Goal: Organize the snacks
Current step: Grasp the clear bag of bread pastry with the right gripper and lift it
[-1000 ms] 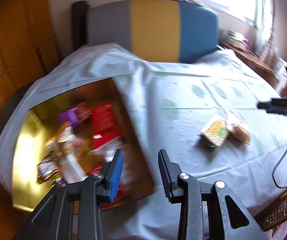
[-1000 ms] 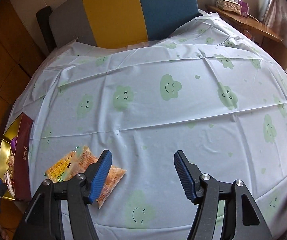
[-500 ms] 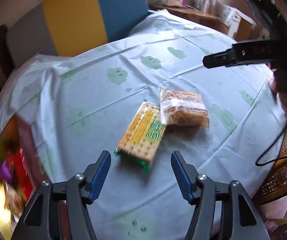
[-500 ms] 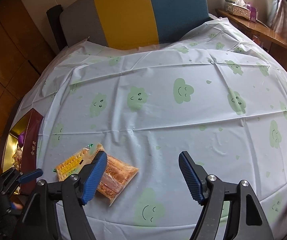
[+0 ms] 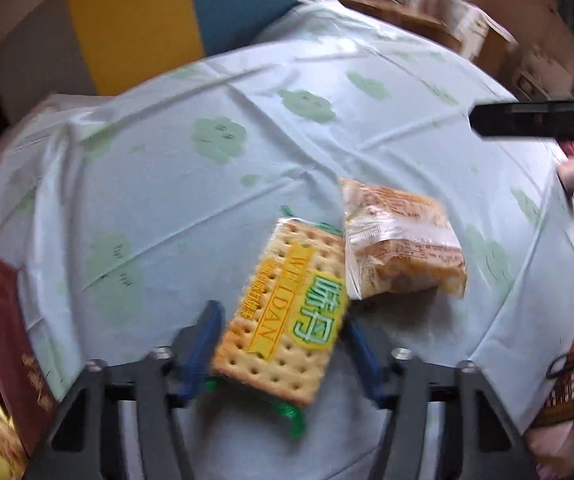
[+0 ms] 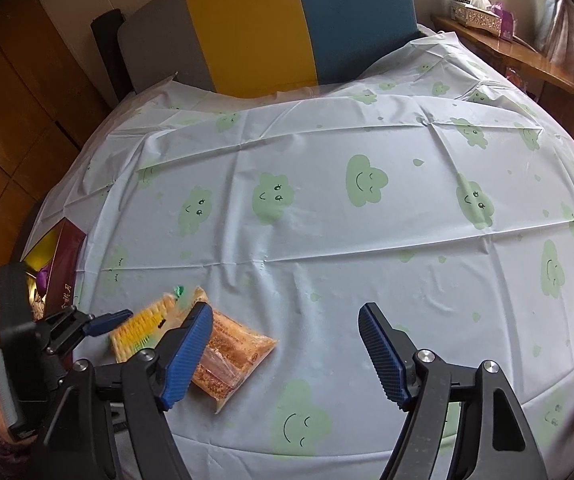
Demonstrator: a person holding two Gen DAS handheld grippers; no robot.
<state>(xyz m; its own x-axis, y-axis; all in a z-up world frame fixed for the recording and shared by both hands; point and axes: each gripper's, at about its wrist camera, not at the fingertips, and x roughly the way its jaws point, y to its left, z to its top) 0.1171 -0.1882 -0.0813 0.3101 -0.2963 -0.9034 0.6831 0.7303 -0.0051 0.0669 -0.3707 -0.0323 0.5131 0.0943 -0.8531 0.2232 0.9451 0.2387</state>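
Your left gripper [image 5: 281, 344] stood over the cracker pack [image 5: 287, 312], with one blue finger on each side of its near end; the jaws had just been closing a little, but a gap showed on the right side, so they were open and the pack lay between them without being pressed (the picture was blurred there, so on the left side I could not tell if the pad touched). The cracker pack lay flat on the tablecloth [image 6: 327, 216], and the clear bag of golden snacks [image 5: 399, 248] lay just beside it on its right, touching its far corner. The dark red box [image 5: 11, 364] with the gold inside stood at the table edge, well apart from the cracker pack on its left, and some wrapped snacks were in it. Your right gripper [image 6: 287, 354] hovered above the tablecloth to the right of the cracker pack, jaws wide apart and nothing between them. In its view the left blue finger covered part of the clear bag.
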